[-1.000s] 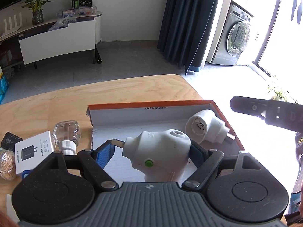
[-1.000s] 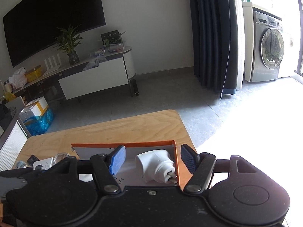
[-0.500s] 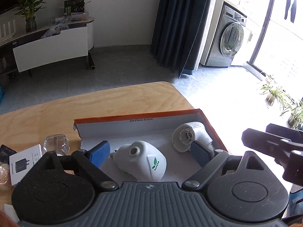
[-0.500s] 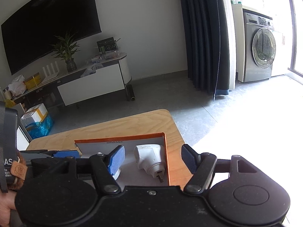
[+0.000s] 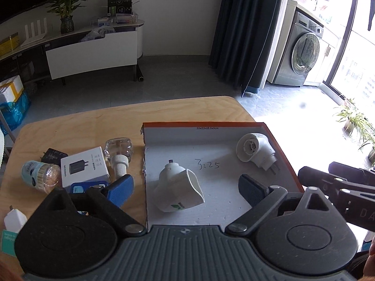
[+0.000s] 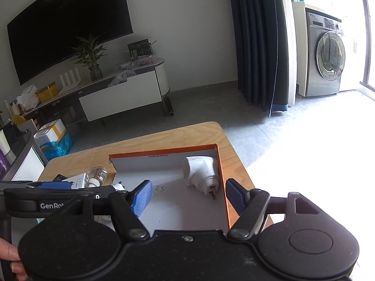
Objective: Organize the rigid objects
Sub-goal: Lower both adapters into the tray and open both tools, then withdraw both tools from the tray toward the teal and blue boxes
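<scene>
A wooden table in a living room carried an orange-rimmed box. Inside it, the white plug-in device lay tipped on its side, prongs pointing toward the far wall, long axis running front to back. A second plug-in unit sat near the right wall. The left gripper, which had clasped the device a second earlier, stood spread and empty above it. The right gripper was likewise spread, holding nothing.
</scene>
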`<state>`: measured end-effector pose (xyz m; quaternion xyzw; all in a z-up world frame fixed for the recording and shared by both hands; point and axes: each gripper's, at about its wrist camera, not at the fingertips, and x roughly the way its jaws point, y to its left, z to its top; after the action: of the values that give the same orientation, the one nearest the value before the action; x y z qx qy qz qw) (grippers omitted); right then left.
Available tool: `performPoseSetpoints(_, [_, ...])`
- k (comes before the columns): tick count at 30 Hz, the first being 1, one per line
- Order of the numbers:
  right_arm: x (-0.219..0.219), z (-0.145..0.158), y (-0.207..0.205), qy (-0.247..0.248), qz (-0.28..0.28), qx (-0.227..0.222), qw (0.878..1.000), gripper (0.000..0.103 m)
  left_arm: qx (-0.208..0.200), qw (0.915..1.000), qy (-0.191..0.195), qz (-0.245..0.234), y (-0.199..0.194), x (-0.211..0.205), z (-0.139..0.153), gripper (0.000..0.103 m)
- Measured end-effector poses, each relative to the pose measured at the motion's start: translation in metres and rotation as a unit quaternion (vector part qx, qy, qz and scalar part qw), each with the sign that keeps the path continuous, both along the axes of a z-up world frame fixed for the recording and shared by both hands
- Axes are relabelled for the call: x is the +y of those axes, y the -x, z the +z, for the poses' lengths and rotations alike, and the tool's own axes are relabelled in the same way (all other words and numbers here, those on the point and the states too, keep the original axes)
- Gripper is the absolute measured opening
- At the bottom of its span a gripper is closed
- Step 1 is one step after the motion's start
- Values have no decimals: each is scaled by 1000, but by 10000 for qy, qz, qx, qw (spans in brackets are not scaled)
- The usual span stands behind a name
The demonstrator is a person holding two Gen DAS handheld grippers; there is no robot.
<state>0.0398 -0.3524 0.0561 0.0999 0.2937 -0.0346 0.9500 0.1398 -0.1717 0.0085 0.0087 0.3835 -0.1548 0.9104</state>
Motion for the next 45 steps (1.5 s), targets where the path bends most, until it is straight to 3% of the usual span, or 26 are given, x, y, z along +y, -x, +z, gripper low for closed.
performPoseSetpoints(20, [45, -2, 24, 24, 479, 168, 9987, 83, -209, 9986, -134, 466, 49, 47, 7, 100])
performPoseSetpoints(45, [109, -12, 29, 76, 1186, 354, 9923, 83, -121, 9942, -55, 1072, 71, 107, -2, 100])
